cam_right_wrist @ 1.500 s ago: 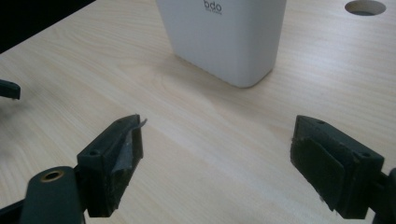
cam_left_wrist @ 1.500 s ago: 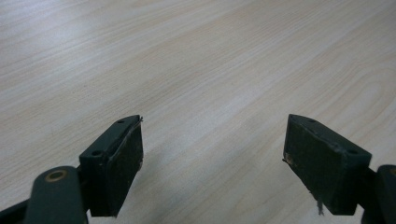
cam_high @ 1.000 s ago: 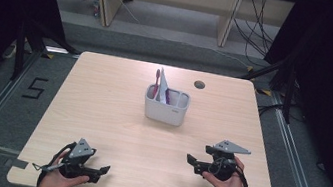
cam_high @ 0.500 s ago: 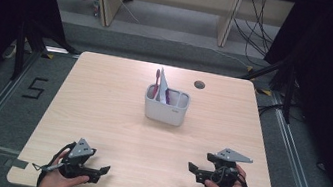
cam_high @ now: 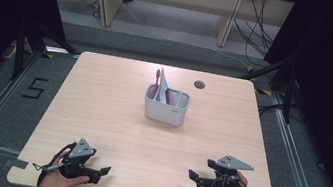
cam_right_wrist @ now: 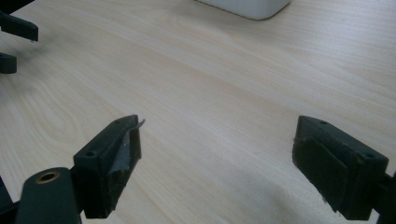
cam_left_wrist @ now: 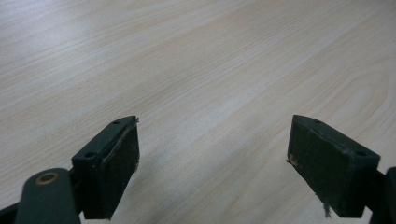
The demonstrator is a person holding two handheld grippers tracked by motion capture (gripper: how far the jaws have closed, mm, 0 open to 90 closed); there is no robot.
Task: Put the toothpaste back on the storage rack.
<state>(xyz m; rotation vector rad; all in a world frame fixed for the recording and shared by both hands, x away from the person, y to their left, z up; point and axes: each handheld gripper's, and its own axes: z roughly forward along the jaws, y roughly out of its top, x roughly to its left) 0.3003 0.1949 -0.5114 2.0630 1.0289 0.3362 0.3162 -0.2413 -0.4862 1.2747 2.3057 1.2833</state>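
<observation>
White holder [cam_right_wrist: 245,7] beyond the right gripper's jaws: cut off by the top edge in the right gripper view, just its base visible. Left gripper [cam_right_wrist: 14,42] far left of those jaws, cropped at the frame edge. High view: items in the holder too small to identify, pink stick and a white sheet maybe. Both forearms cut by the bottom edge. Dark round spot [cam_high: 200,84] on the table past the holder, unclear.

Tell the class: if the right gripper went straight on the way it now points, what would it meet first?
Probably the left gripper: the right gripper points leftward across bare table. Depth is unclear.
</observation>
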